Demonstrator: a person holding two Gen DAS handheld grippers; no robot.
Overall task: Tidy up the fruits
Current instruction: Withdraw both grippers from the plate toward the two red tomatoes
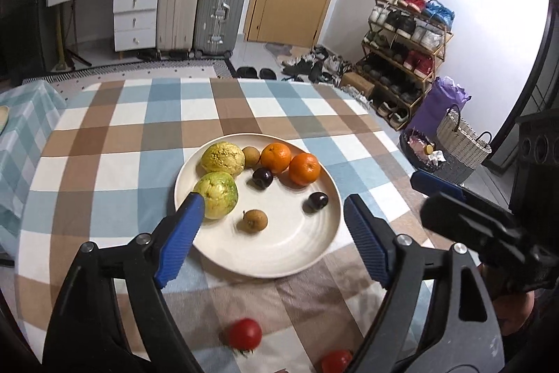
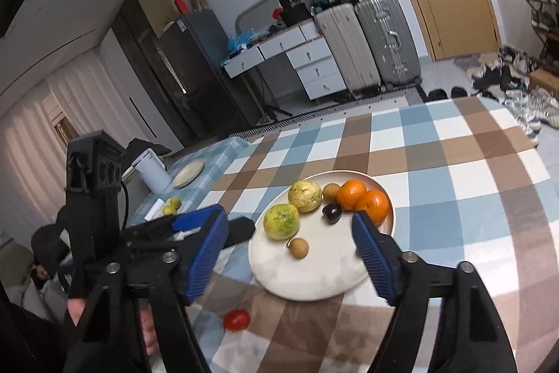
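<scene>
A white plate (image 1: 297, 247) on the checked tablecloth holds two yellow-green fruits (image 1: 218, 194), two oranges (image 1: 304, 168), two dark plums (image 1: 315, 201) and two small brown longans (image 1: 255, 221). Two red tomatoes (image 1: 244, 334) lie on the cloth in front of the plate. My left gripper (image 1: 272, 208) is open and empty, hovering over the plate's near side. My right gripper (image 2: 290, 226) is open and empty above the plate (image 2: 314, 282); one tomato (image 2: 237, 320) lies below it. The right gripper also shows at the right of the left wrist view (image 1: 454, 198).
A second table at the left carries a small plate (image 2: 188, 178), a white kettle (image 2: 150, 172) and small green fruits (image 2: 171, 206). Suitcases (image 1: 199, 9), a drawer desk, a door, a shoe rack (image 1: 405, 51) and baskets stand beyond the table's far edge.
</scene>
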